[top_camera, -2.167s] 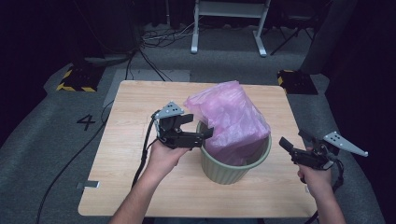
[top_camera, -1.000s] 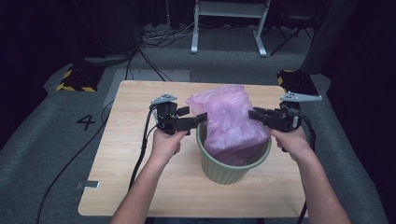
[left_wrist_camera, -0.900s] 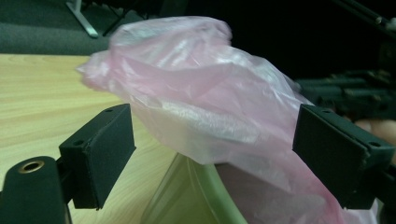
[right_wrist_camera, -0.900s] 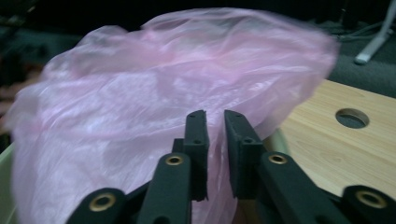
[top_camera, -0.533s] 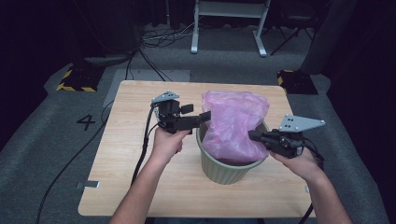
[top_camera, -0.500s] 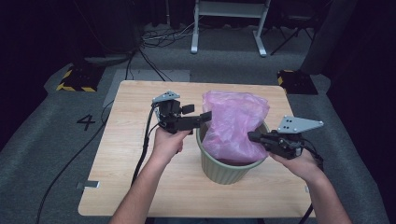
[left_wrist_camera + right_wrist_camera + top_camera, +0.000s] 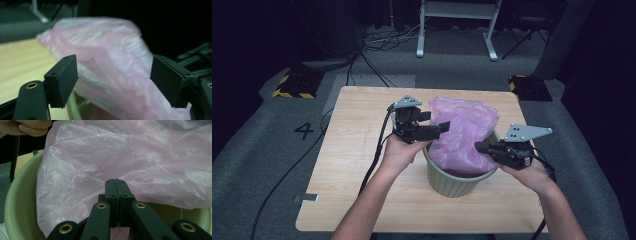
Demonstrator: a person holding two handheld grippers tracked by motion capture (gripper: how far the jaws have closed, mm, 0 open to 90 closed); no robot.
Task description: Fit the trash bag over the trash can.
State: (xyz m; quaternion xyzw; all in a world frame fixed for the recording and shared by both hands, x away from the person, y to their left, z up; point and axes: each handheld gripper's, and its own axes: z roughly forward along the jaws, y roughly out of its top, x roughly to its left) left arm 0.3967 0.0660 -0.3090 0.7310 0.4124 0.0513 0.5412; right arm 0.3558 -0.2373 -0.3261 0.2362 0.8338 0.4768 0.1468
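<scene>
Pink bag (image 7: 464,131) stands upright in green bin (image 7: 452,184), long axis leaning away toward table's far edge. Right gripper (image 7: 482,148) jaws clamped on bag's near side. Left gripper (image 7: 438,123) jaws apart, just been closing, the bag's top between them.

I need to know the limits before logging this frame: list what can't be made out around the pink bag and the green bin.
- Inside of the green bin: covered by the pink bag in the high view and the right gripper view.
- Bag surface detail: blurred in the left gripper view.
- Whether the right gripper pinches film: its shut jaws hide the contact.
- Left gripper pads stand apart from the bag; its far side is hidden.
</scene>
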